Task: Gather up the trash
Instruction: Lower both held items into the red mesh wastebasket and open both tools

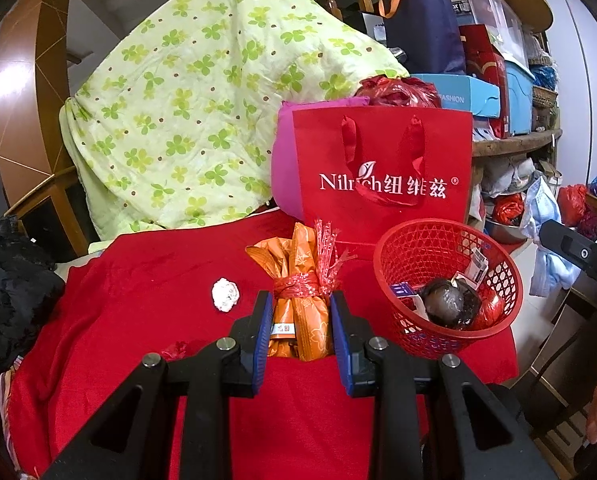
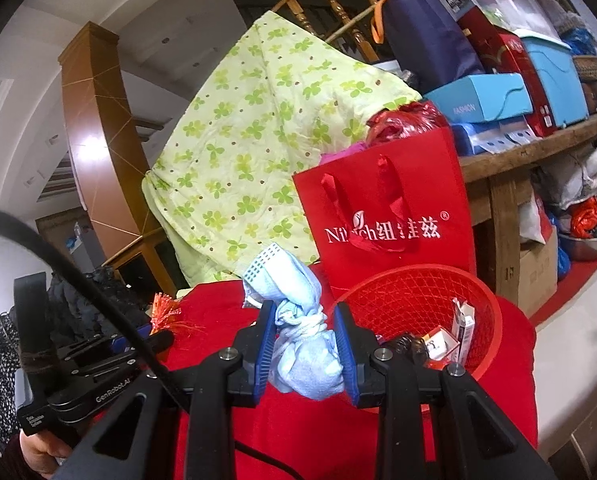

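Observation:
My left gripper (image 1: pixel 301 308) is shut on an orange wrapper bundle (image 1: pixel 298 312) tied with red netting, just above the red cloth (image 1: pixel 138 340). A crumpled white paper ball (image 1: pixel 225 294) lies on the cloth to its left. The red mesh basket (image 1: pixel 450 284) stands to the right and holds a dark round lump, small boxes and red wrappers. My right gripper (image 2: pixel 307 334) is shut on a knotted light-blue bag (image 2: pixel 306 356), held left of and near the basket (image 2: pixel 422 296). The left gripper's body shows at lower left in the right wrist view (image 2: pixel 90 376).
A red Nilrich paper bag (image 1: pixel 382 172) stands behind the basket, with a magenta cushion (image 1: pixel 284 168) and a green clover quilt (image 1: pixel 186 92) beyond. A cluttered wooden shelf (image 1: pixel 514 144) with boxes stands at the right. Dark fabric (image 1: pixel 10 292) lies at the left.

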Motion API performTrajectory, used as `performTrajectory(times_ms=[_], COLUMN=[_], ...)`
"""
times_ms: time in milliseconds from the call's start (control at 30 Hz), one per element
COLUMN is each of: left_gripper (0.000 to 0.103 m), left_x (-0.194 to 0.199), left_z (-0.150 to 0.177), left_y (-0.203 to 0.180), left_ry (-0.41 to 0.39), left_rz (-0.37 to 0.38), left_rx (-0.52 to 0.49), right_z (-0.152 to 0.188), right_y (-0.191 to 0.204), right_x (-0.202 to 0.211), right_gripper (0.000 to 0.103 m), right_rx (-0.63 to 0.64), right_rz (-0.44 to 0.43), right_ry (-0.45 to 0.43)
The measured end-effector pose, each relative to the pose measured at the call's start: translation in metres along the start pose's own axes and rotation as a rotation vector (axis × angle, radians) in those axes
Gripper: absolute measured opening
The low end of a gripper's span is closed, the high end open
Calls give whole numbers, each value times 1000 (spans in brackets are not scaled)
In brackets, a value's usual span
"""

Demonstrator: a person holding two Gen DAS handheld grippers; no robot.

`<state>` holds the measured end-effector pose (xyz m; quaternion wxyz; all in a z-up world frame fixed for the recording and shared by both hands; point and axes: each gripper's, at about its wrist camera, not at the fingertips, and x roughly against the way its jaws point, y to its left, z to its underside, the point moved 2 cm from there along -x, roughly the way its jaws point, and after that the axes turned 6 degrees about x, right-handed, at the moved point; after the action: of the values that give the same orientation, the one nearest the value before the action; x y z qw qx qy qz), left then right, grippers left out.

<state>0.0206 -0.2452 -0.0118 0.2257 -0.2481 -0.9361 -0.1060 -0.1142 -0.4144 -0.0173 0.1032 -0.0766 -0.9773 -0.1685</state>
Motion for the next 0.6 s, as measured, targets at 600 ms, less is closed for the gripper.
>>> performTrajectory(times_ms=[600], left_gripper=[30], left_x=[-18], left_z=[-1], left_y=[-45], left_ry=[42], left_rz=[266], left_rx=[-12], right_z=[1], right_y=[-83], right_x=[2], right_gripper=[31], right_rx=[-207], right_rz=[108], right_ry=[5])
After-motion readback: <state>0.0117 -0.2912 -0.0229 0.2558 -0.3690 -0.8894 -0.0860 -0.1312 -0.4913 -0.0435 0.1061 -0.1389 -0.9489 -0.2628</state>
